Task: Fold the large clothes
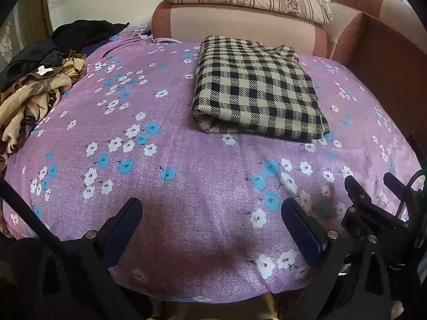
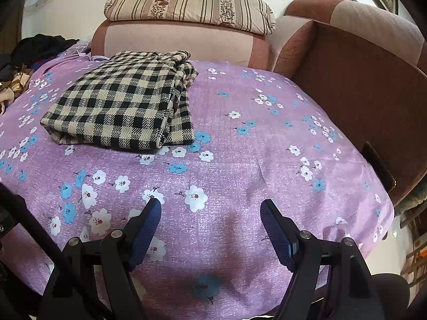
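We see a folded checked garment [image 1: 256,88] lying on the floral purple bedspread [image 1: 186,186]. Our left gripper [image 1: 210,210] and right gripper [image 2: 210,210] hover apart, holding nothing.

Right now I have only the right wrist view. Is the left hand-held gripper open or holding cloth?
Observer: The left hand-held gripper is open, nothing between its fingers, above the purple floral bedspread.
Operator: Where is the right one relative to it?
Observer: The right hand-held gripper shows at the left view's right edge, close beside it.
Operator: The unfolded pile is cut off for me.
Observer: A brown and tan garment lies crumpled at the bed's left edge, a white tag on top.
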The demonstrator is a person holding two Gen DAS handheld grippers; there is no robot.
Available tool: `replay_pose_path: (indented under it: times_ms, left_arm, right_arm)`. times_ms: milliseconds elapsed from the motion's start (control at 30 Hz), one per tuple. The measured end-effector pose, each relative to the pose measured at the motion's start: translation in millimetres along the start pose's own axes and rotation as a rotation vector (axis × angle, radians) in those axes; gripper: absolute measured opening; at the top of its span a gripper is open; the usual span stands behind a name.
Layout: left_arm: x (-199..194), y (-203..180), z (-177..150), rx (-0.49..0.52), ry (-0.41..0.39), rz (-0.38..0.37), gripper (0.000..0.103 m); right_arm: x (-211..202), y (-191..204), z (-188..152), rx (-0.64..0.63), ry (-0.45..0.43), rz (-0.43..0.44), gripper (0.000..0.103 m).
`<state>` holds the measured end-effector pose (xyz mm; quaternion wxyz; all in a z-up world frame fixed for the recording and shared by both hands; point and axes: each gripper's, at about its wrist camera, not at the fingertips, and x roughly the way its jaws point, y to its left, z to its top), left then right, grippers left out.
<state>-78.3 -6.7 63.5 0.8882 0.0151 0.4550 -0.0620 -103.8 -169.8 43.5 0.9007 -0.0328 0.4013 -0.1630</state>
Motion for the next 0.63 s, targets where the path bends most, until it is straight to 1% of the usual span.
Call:
replay_pose_path:
  times_ms: [267,433,500,633]
  left_arm:
    - [3.1,1.2,-0.6,-0.002,0.011,-0.009,0.103]
    - [3.4,0.4,-2.4,0.006,0.004,-0.016,0.103]
    - [3.7,0.0,-3.3,0.012,0.001,-0.007,0.103]
    - [7.0,1.4,-4.1,0.0,0.016,-0.011,0.103]
  right_arm:
    - [-0.6,2.2,-1.1,-0.005,0.001,0.007,0.081]
    - [1.1,3.5,-1.8,-0.007,0.011,0.015,0.081]
    - [2.3,3.5,-2.1,-0.007,0.016,0.017,0.081]
    - [5.2,2.6,-2.4,-0.006,0.028,0.025,0.081]
